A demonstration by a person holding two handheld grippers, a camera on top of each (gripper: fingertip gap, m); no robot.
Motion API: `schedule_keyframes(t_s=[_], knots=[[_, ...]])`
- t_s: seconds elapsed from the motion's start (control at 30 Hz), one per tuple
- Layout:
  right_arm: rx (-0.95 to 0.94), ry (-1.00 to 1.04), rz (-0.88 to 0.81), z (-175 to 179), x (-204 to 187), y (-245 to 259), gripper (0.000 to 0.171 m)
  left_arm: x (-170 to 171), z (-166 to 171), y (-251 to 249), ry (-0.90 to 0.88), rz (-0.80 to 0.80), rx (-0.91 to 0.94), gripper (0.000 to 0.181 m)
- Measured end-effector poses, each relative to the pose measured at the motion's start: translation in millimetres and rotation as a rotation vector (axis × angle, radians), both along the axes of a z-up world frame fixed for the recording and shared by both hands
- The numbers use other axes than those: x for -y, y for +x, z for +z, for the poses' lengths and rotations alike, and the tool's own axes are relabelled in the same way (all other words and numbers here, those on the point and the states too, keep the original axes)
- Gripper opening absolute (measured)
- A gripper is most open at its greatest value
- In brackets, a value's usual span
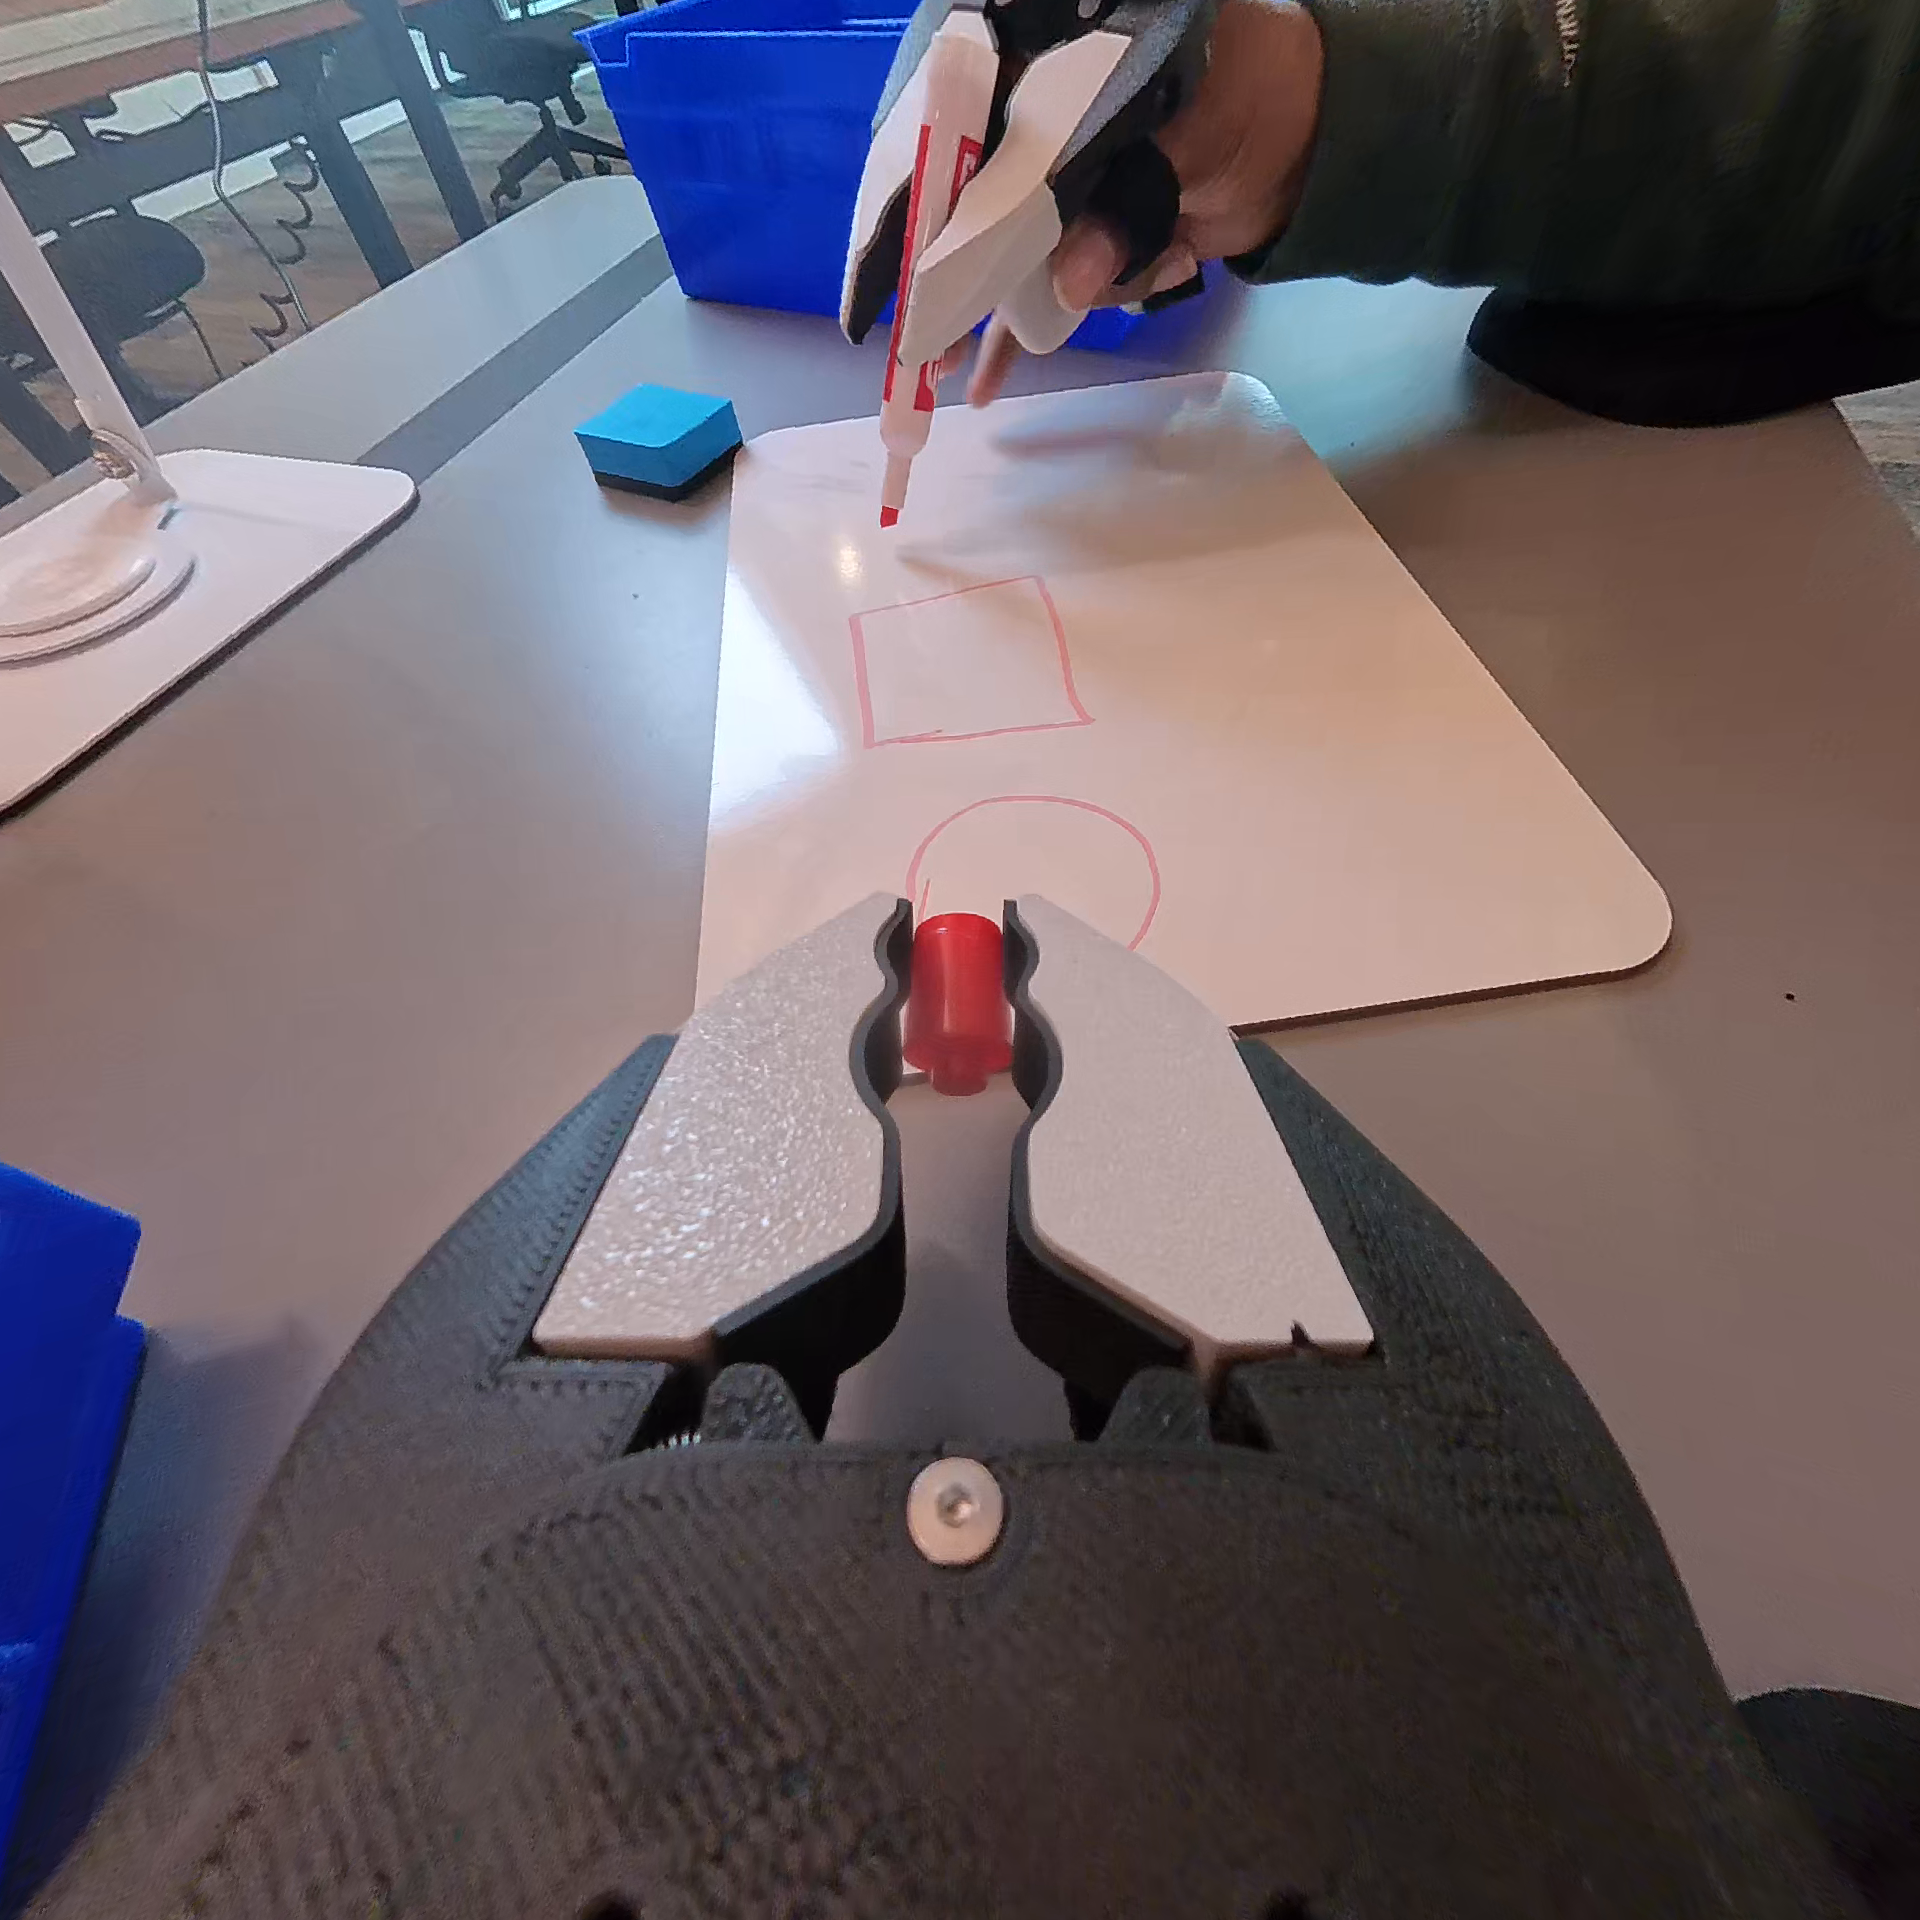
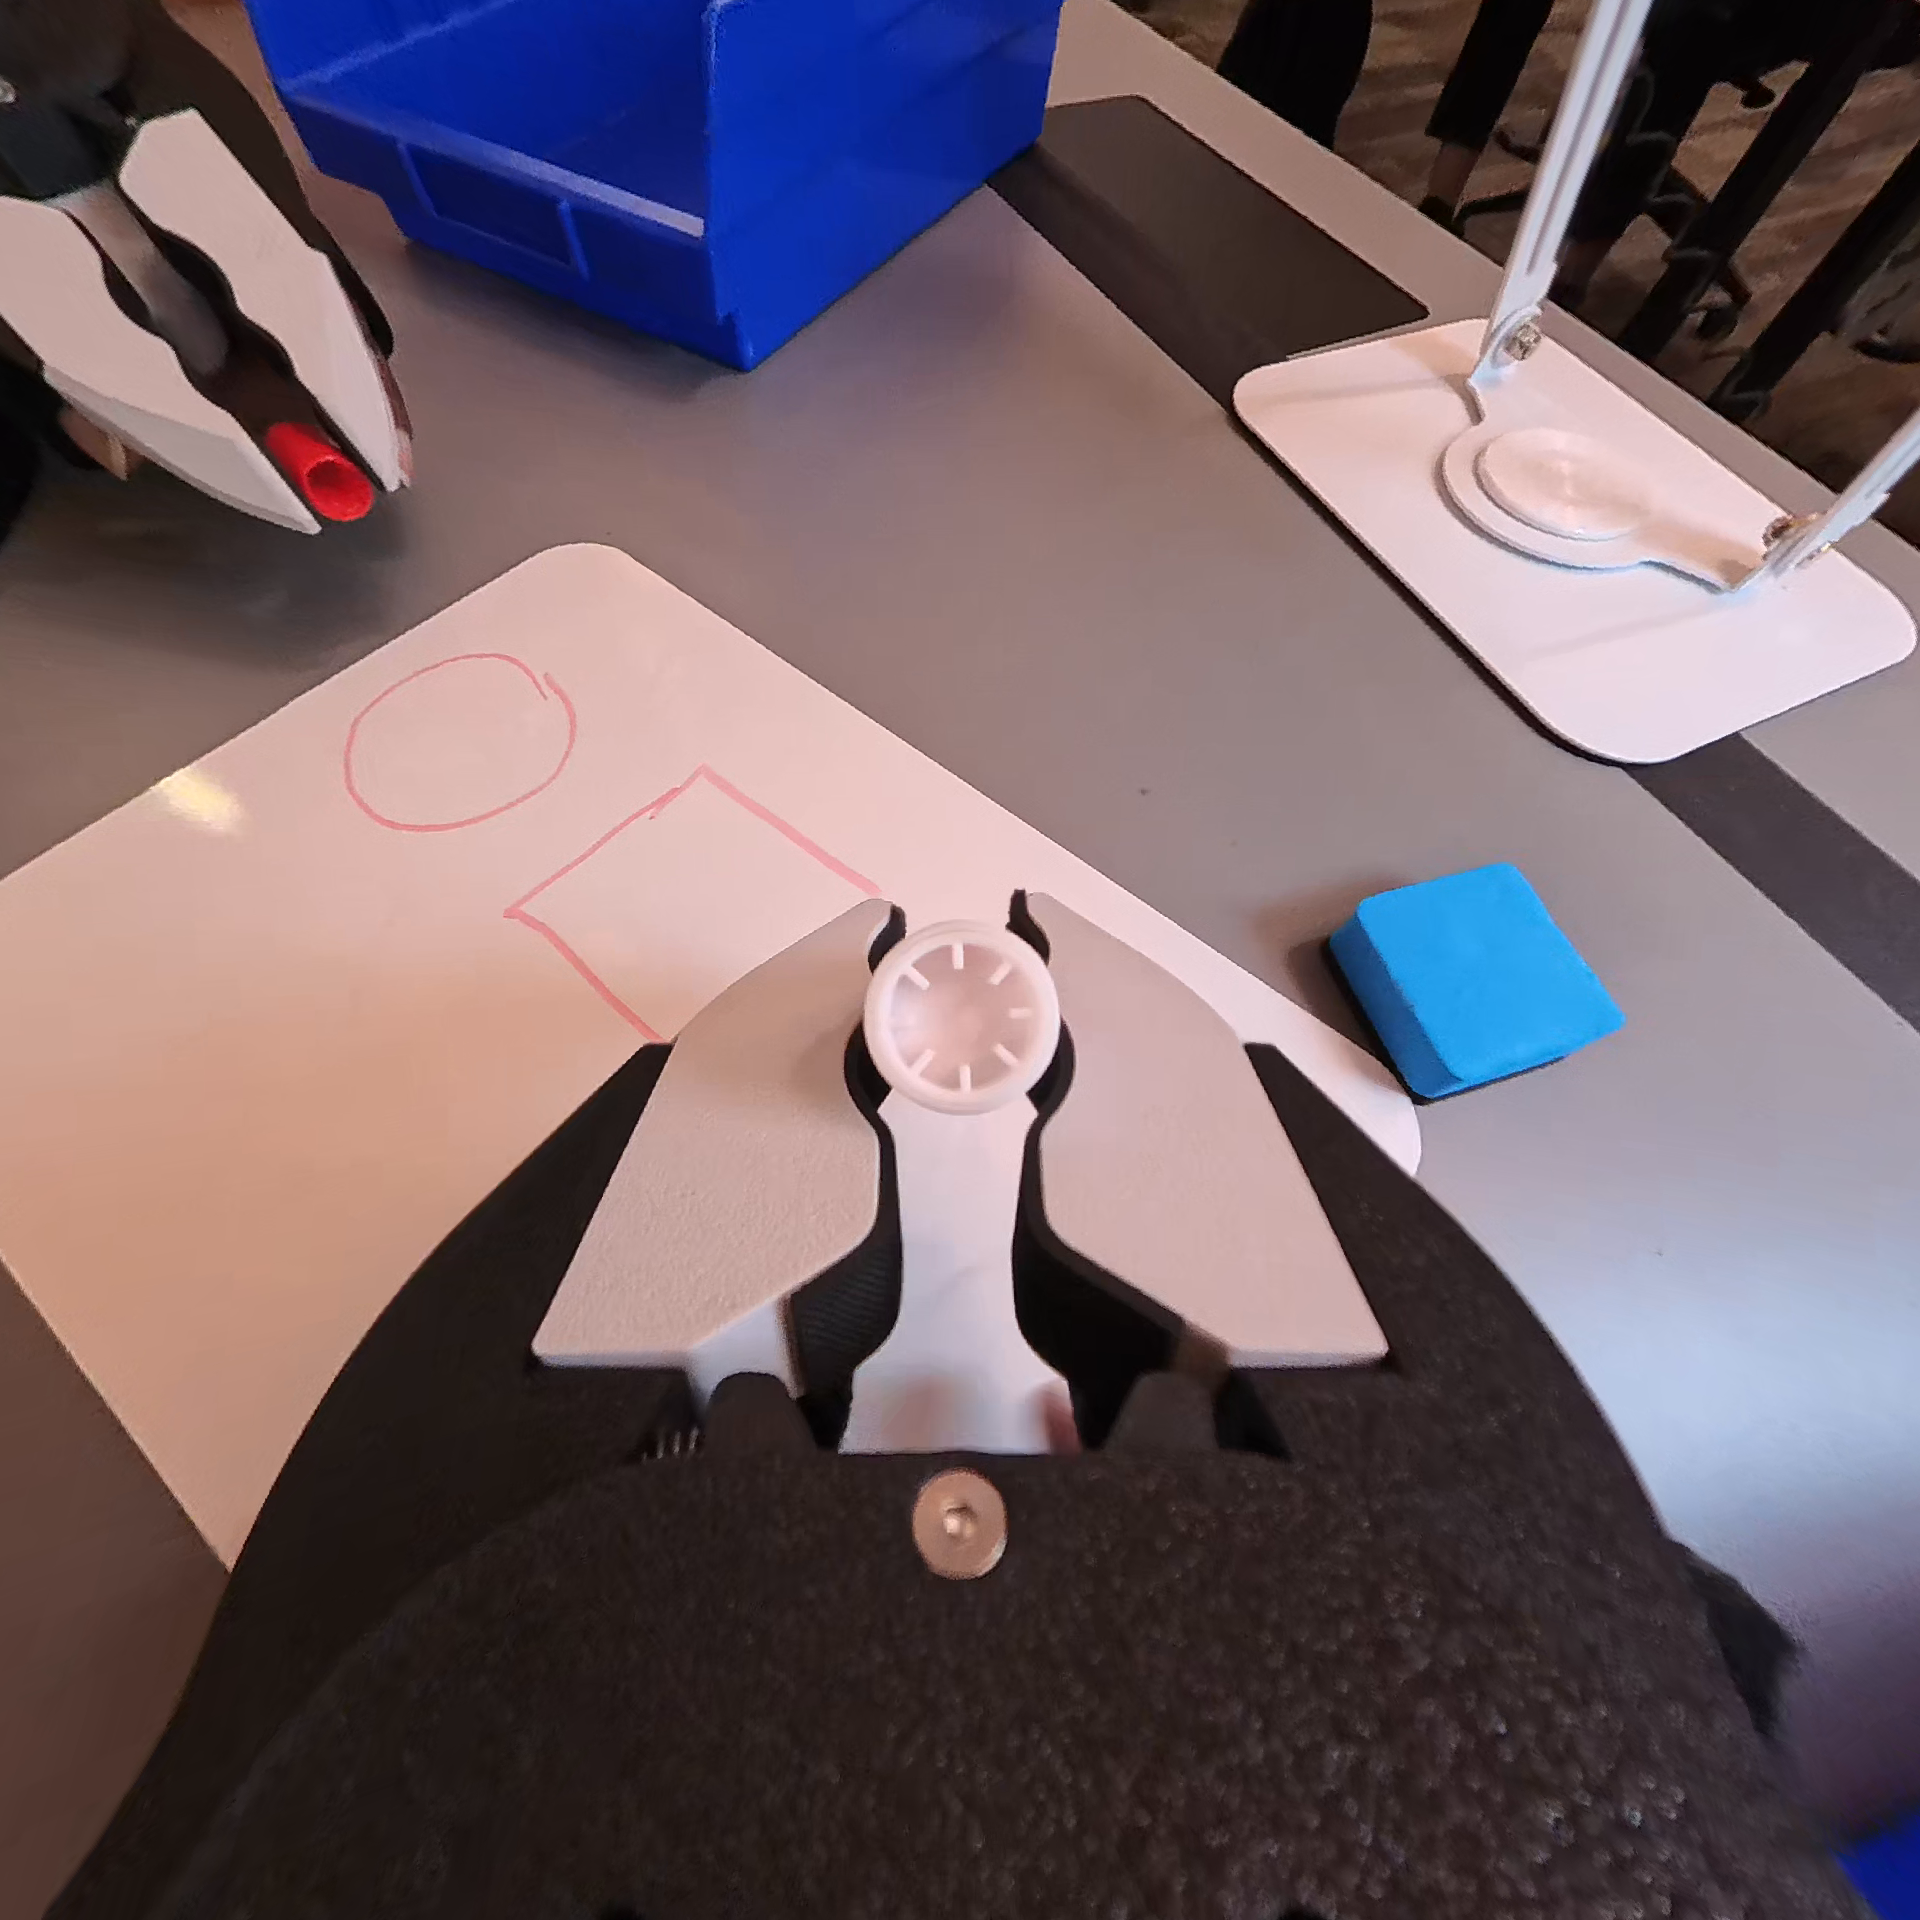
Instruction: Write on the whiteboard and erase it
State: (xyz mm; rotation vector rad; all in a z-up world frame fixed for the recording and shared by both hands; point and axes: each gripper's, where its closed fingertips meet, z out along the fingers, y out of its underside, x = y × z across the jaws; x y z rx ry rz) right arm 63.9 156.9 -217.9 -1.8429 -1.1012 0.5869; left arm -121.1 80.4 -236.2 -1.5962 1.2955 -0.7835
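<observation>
A white whiteboard point(image 1: 1299, 727) lies flat on the grey table, with a red square point(image 1: 966, 660) and a red circle point(image 1: 1039, 852) drawn on it. It also shows in the right wrist view point(image 2: 260, 1039). My left gripper point(image 1: 956, 925) is shut on the red marker cap point(image 1: 954, 997), near the board's near edge. My right gripper point(image 2: 961, 914) is shut on the white marker point(image 2: 961, 1018), seen end-on. In the left wrist view the marker point(image 1: 925, 301) points down, its red tip just above the board beyond the square. A blue eraser point(image 1: 660, 436) lies beside the board.
A blue bin point(image 1: 758, 145) stands at the far edge of the table, also in the right wrist view point(image 2: 644, 156). A white lamp base point(image 2: 1579, 540) with a thin arm sits past the eraser point(image 2: 1475, 977). A person's sleeve point(image 1: 1610, 135) reaches over the table. One gripper's finger ends stand about 20 cm off the other's.
</observation>
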Motion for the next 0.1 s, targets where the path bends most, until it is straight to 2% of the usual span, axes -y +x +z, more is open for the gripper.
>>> schedule_keyframes(t_s=[0.1], knots=[[-0.04,-0.014,-0.024,-0.3,-4.6,5.4,0.02,0.5,0.3,0.0,0.0,-0.001,0.0,0.016]])
